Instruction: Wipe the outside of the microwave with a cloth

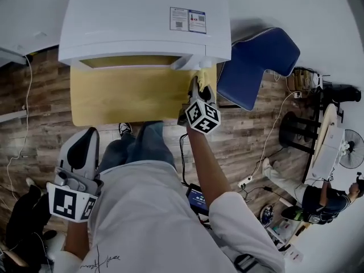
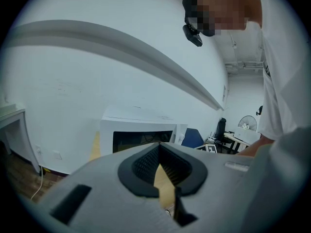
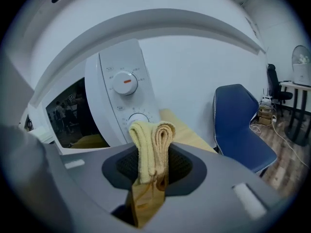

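Item: right gripper (image 3: pixel 151 152), frame centre, pinching a folded yellow cloth (image 3: pixel 148 135) just beside the white microwave (image 1: pixel 142 21) dial panel; left gripper (image 1: pixel 84 144), lower left, apparently pressed together, holding nothing, well apart.

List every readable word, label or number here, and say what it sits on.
None can be read.
Two stickers on top of the microwave: too small to read.
Markings around its dial: too blurred.
Print on the person's shirt: illegible scribble.
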A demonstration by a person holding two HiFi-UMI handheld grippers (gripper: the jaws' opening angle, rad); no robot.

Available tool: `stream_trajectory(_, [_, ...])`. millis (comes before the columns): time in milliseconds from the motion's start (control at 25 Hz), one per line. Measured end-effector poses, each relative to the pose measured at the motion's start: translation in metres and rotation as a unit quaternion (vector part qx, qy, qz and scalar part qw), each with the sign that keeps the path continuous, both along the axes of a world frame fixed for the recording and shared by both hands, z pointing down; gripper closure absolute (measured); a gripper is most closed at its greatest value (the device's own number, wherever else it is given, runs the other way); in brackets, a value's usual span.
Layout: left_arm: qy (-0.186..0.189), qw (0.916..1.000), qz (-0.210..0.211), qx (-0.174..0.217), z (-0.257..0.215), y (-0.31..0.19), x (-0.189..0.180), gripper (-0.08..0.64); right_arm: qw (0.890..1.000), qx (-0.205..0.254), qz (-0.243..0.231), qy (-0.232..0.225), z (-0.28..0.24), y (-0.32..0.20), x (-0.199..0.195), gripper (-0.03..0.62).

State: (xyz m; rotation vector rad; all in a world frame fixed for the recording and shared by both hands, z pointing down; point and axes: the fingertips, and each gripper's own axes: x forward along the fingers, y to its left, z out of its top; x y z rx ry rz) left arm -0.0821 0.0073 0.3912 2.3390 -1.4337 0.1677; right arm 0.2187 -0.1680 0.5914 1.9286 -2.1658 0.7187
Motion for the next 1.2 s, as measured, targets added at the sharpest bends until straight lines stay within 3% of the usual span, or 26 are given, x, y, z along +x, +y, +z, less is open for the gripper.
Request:
stream_trajectory(240, [-0.004,0.9998,-0.019,-0.006,0.002,0.012,-0.014,0.563,0.999,-0.002,0.008,-0.035,0.006,-0.002,-0.025,0.48])
stream_trajectory(440, [-0.005,0.9996,-0.028,-0.002,0.0,0.018,-0.021,0.563,0.999,0.0,-0.032,-0.039,0.007,0.006,-0.063,0.48])
stream_trajectory(1040, [-0.011,0.9995,-0.029,0.002,0.0,0.032,-0.035,0.563,0.998,-0.007,0.018,-0.067,0.006,0.016,-0.076,0.48])
stream_trajectory(1200, [-0.019,0.9994,-0.027,0.003,0.0,0.032,-0.035,0.563,0.997,-0.011,-0.017,-0.071,0.006,0.026,-0.101,0.48])
